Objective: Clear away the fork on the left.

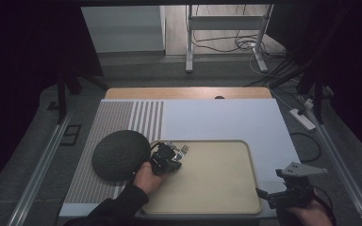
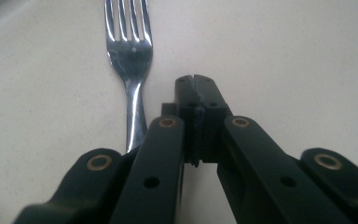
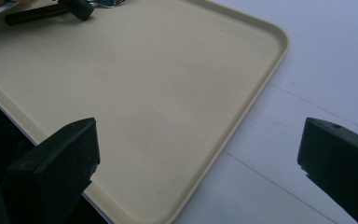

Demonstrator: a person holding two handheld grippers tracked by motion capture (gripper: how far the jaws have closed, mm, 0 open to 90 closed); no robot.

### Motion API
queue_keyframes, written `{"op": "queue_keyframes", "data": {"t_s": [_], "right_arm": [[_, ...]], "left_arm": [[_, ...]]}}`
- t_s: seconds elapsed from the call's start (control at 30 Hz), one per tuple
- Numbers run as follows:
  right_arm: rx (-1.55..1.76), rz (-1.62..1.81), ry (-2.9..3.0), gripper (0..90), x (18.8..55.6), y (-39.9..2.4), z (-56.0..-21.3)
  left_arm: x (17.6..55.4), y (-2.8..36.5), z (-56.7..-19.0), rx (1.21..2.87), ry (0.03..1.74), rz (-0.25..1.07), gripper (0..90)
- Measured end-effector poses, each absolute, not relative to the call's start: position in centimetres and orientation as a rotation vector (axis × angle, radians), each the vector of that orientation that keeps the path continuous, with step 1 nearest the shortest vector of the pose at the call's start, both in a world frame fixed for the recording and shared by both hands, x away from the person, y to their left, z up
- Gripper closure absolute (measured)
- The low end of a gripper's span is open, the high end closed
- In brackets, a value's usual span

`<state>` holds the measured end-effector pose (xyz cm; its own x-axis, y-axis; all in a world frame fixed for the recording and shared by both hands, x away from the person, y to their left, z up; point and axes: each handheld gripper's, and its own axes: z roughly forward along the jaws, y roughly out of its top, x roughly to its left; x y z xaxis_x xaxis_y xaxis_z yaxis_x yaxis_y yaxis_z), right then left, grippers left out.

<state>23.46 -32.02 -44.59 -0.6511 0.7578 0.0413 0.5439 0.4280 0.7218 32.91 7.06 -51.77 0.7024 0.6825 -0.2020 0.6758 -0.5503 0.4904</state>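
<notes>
A steel fork (image 2: 131,56) lies flat on the beige tray (image 2: 284,56), tines pointing away. My left gripper (image 2: 196,80) is shut with nothing between its jaws, just right of the fork's handle, which runs under the left linkage. In the high view the left gripper (image 1: 174,154) sits at the tray's (image 1: 217,188) far left corner, with the fork (image 1: 185,149) beside it. My right gripper (image 1: 271,183) is open at the tray's near right corner. Its view looks between its jaws (image 3: 198,140) across the bare tray (image 3: 144,84) to the left gripper (image 3: 77,7).
A dark round dome-shaped object (image 1: 120,155) rests on the striped part of the white mat (image 1: 122,117), touching the tray's left side. Plain white mat (image 1: 226,120) stretches behind and right of the tray. A power strip (image 1: 302,118) and cables lie on the floor at the right.
</notes>
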Motion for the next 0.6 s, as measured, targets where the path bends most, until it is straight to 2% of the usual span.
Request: {"op": "queue_keyframes", "data": {"t_s": [0.33, 0.6], "right_arm": [[1.124, 1.050, 2.395, 0.0, 23.4, -32.0, -44.6], [1.122, 1.047, 2.397, 0.0, 23.4, -32.0, -44.6]], "left_arm": [[33.7, 8.4, -51.7, 2.361, 1.118, 0.095, 89.2], [34.3, 10.6, -51.6, 2.335, 1.210, 0.079, 89.2]]}}
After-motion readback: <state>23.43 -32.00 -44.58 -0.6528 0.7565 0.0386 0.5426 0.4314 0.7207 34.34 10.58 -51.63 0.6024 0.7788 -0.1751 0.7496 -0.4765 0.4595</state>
